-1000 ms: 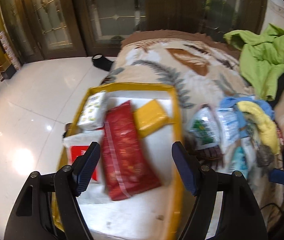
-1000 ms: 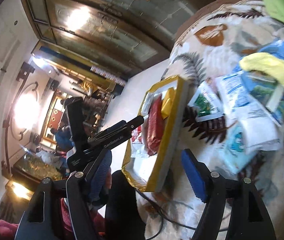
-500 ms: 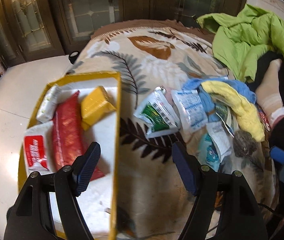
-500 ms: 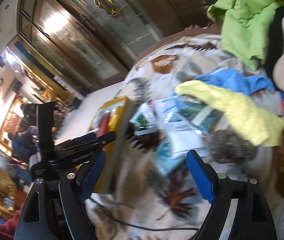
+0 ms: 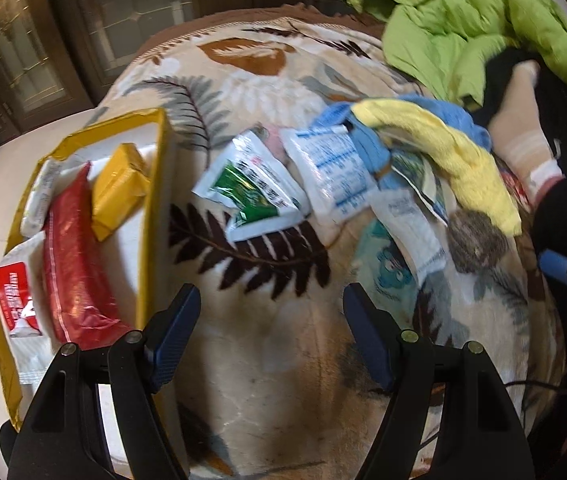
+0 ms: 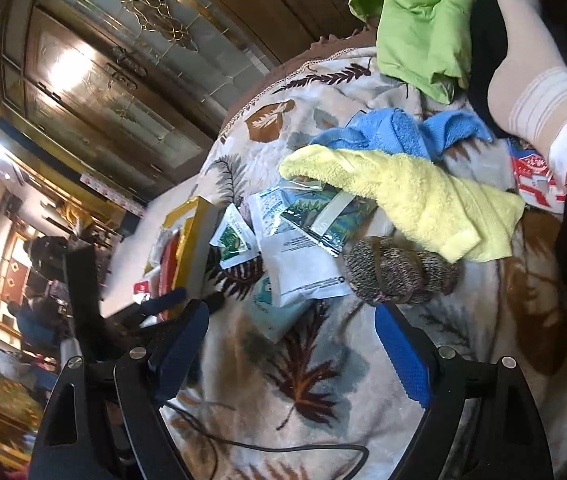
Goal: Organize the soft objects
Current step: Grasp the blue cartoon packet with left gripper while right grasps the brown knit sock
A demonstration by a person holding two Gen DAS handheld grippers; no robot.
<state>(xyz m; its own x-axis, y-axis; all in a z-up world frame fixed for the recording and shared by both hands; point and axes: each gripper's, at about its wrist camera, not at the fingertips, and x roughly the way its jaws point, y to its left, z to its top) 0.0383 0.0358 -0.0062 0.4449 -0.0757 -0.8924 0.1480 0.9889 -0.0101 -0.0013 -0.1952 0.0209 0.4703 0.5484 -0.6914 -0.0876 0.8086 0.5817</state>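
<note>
Left wrist view: yellow-rimmed tray (image 5: 154,184) at the blanket's (image 5: 267,344) left edge holds four packs, the red pouch (image 5: 73,264) lying lengthwise front to back; left gripper (image 5: 269,328) hovers low over bare blanket, jaws apart and empty, pointing toward the green sachet (image 5: 251,188) and white-blue sachet (image 5: 329,172). Right wrist view: right gripper (image 6: 295,344) gapes empty above the blanket, with one yellow towel (image 6: 411,196) stretched left-to-right over one blue towel (image 6: 387,130), one rolled grey sock (image 6: 399,270) just ahead of its right finger.

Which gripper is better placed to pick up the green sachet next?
Left, likely. The left gripper is open, with the green sachet straight ahead. The right gripper, also open, faces the white pouch and sock roll.
</note>
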